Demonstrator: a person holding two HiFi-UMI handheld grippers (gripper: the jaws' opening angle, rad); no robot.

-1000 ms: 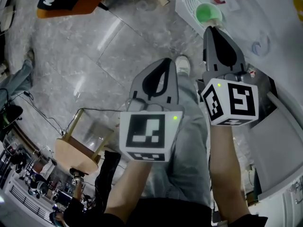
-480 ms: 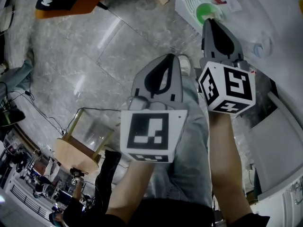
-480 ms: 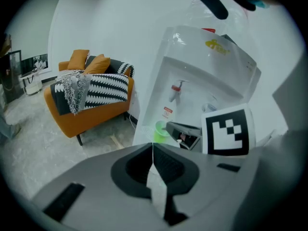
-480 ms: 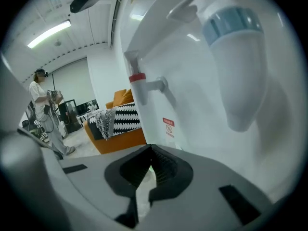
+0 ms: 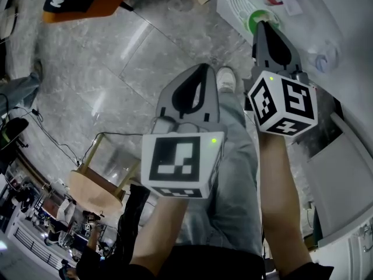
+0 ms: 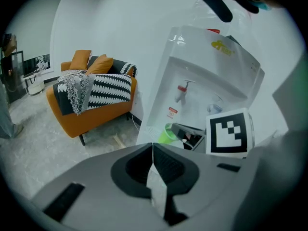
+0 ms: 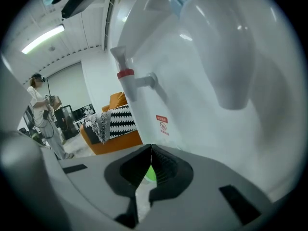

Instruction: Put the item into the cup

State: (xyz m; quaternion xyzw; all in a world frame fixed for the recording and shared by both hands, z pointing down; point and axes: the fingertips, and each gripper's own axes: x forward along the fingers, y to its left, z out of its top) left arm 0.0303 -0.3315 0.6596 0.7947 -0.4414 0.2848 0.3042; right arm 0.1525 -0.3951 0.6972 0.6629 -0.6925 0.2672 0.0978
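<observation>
A green cup [image 5: 253,20] stands on the drip tray [image 5: 235,7] of a white water dispenser [image 5: 326,16]. In the head view my right gripper [image 5: 263,23] is shut, with its tip right over the cup's rim. Its own view shows a sliver of the green cup [image 7: 150,173] through the gap below the closed jaw tips [image 7: 150,148]. My left gripper [image 5: 202,67] is shut too and hangs lower left, over the floor. From the left gripper [image 6: 153,146] view, the green cup [image 6: 167,134] stands beyond the tips. I see no item in either gripper.
The dispenser has a red tap [image 7: 126,74] and a blue tap [image 5: 322,58] above the tray. An orange sofa [image 6: 91,97] with striped cushions stands further back. A wooden stool [image 5: 93,188] is on the marble floor at the left. A person [image 7: 41,110] stands far off.
My right gripper has moved forward and up, so its tip now covers part of the green cup. The left gripper has shifted slightly left.
</observation>
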